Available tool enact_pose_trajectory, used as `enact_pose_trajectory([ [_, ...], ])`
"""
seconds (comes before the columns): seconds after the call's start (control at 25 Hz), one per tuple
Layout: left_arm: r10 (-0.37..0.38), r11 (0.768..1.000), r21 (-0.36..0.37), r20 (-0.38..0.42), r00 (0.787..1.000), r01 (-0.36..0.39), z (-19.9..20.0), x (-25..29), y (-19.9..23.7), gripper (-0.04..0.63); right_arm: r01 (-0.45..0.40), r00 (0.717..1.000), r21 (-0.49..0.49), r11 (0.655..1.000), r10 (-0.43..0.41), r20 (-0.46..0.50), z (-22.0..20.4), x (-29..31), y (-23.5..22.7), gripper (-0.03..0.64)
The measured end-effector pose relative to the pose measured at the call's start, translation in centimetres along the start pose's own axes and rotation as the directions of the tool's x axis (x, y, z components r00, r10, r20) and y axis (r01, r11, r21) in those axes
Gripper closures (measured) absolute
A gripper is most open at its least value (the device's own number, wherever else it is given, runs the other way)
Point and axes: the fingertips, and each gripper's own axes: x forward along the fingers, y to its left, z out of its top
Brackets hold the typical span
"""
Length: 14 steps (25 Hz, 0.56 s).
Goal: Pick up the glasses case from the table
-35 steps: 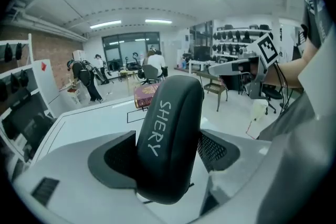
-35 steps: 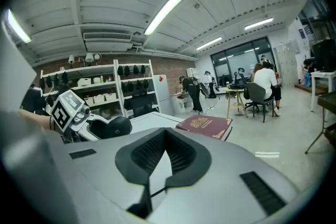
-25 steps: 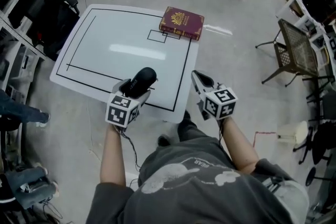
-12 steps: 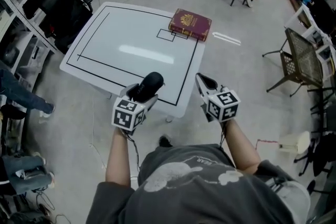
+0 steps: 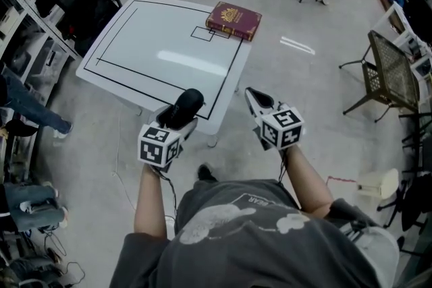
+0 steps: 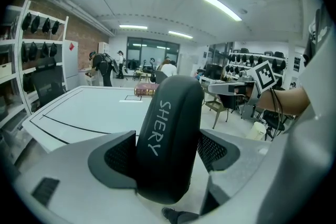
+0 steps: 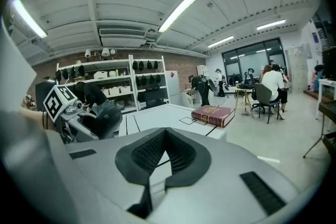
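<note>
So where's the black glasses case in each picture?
Head view: lower left of centre, the glasses case in the left gripper jaws.
Left gripper view: glasses case fills the middle.
Right gripper view: glasses case middle left.
Shared landmark: red book on the table.

Grips a black rounded glasses case (image 5: 187,104) between the pads of the grey plastic left gripper (image 5: 177,117), case end jutting past the fingertips. Holds the matching right gripper (image 5: 253,96) alongside, jaws pressed together on nothing. Extends bare left forearm (image 5: 150,202) and right forearm (image 5: 307,179) forward, both grippers tilted downward
</note>
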Motion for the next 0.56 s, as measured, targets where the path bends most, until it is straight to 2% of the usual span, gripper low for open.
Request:
enact_pose_trajectory([
  [0.56,0.079,0.996,-0.029,0.023,0.997,-0.079,-1.4,-2.4,-9.8,0.236,-0.067,0.997,0.013,0.998,0.067,0.029,-1.8,-9.1,-1.8,0.618],
])
